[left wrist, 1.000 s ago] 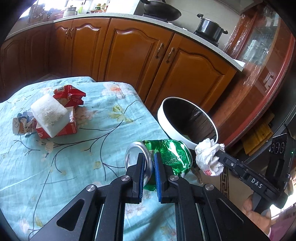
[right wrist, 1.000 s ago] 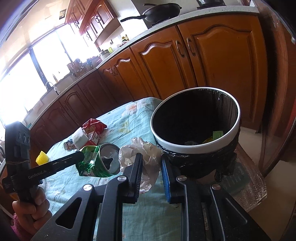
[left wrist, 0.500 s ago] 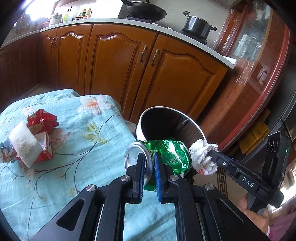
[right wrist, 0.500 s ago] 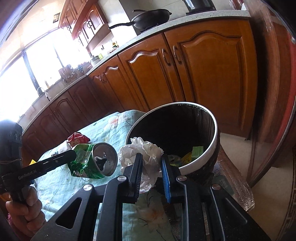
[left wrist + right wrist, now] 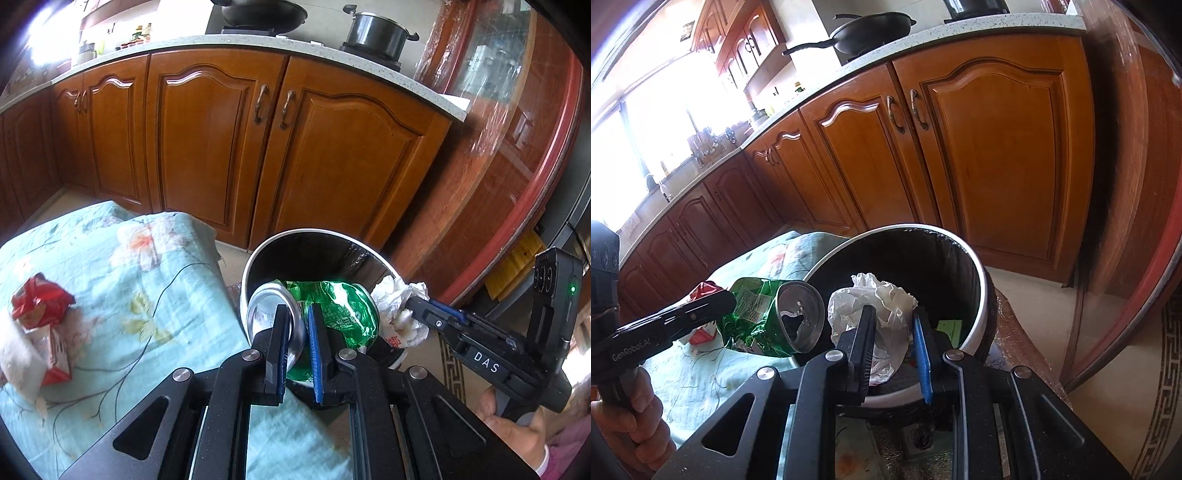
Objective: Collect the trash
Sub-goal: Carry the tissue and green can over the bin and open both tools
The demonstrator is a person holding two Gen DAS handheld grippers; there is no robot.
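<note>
Both jaws clamped — crushed can (image 5: 332,314), tissue (image 5: 882,314).

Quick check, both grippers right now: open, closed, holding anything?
Left gripper: closed on the crushed green can, at the bin.
Right gripper: closed on the crumpled white paper, over the bin.

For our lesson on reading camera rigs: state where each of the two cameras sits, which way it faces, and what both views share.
Left wrist: on the left gripper, looking along its fingers, shut on the crushed green can, toward the bin; right gripper and hand show.
Right wrist: on the right gripper, clamping the crumpled paper above the bin; left gripper and hand show.
Shared: bin, can, paper, cabinets, tablecloth.
</note>
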